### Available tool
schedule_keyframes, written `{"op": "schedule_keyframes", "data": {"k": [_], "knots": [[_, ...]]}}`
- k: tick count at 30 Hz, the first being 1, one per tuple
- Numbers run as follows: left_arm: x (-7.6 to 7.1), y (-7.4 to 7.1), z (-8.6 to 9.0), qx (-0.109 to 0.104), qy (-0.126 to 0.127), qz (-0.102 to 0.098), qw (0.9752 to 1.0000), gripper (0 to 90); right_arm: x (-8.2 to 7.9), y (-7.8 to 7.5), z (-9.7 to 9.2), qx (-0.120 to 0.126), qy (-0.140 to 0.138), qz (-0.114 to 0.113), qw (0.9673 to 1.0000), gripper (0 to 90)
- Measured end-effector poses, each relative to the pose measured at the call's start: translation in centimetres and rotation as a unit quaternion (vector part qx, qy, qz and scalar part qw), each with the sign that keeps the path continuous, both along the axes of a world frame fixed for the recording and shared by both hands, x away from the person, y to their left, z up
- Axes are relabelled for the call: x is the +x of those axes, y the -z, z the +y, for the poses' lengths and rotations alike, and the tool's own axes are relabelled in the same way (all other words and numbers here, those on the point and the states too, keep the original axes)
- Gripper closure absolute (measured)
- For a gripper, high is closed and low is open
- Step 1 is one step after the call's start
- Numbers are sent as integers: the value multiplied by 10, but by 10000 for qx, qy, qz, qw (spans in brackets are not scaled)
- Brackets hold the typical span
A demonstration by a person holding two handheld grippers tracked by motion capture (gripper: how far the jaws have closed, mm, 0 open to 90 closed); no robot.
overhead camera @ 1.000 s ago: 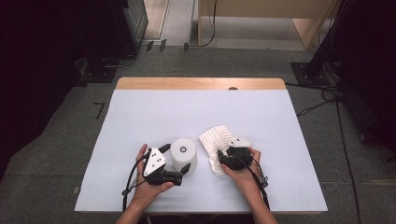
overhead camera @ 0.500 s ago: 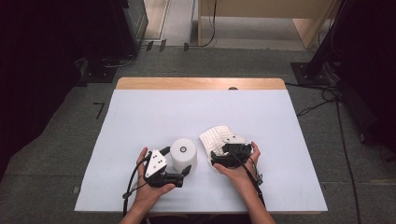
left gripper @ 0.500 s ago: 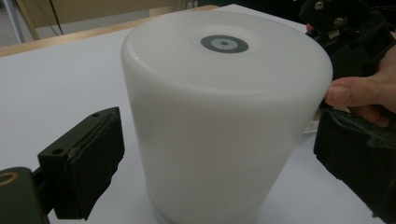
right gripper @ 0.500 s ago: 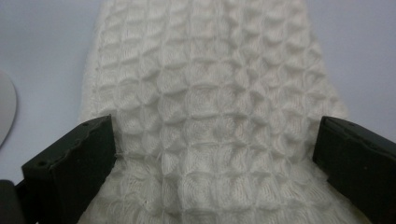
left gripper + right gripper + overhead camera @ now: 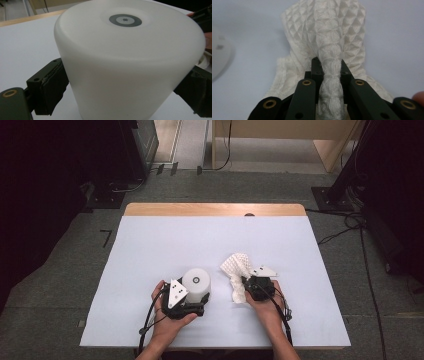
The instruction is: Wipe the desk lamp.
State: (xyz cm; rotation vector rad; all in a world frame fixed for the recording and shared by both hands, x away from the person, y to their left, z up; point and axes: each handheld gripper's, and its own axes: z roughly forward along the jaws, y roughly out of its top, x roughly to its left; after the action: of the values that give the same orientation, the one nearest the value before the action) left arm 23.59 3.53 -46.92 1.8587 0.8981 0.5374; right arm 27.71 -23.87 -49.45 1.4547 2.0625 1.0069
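White cylindrical container [image 5: 196, 284] standing upright, long axis vertical, ringed end up, on the near-left of the white table [image 5: 150, 250]; left gripper [image 5: 200, 306] jaws just closing, clasping its sides; right gripper [image 5: 329, 67] clenched on a fold of the waffle-textured white cloth [image 5: 237, 270], bunched lengthwise away from the person, just right of the container.

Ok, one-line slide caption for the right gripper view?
Right gripper pinching a ridge of the white waffle-textured cloth on the white table.
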Motion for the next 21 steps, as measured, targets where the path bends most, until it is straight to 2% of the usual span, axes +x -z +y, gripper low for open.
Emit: {"op": "schedule_keyframes", "data": {"k": [2,4,8,9,11,15,18,20,21], "knots": [[1,-1,1,-23,-17,-53,10000,82,-4,-3,3,295,-397,-71,9988,813],[3,0,2,-66,33,-33,10000,83,-9,-5,13,291,-671,-135,9972,814],[10,-1,7,-292,201,99,9993,84,-18,-4,37,599,-1121,-71,9919,812],[11,-1,9,-369,273,135,9989,84,-20,-4,42,618,-1221,-151,9905,812],[12,-1,9,-375,328,102,9987,85,-25,-8,49,669,-1401,-280,9875,811],[12,-5,10,-448,490,64,9978,85,-31,-19,52,830,-1525,-547,9833,811],[10,-8,10,-527,651,29,9965,85,-35,-33,51,853,-1520,-794,9815,809],[9,-8,7,-464,711,59,9964,85,-40,-46,46,970,-1485,-1072,9783,809],[8,-7,4,-435,729,76,9964,85,-42,-48,45,1014,-1480,-1135,9772,808]]}}
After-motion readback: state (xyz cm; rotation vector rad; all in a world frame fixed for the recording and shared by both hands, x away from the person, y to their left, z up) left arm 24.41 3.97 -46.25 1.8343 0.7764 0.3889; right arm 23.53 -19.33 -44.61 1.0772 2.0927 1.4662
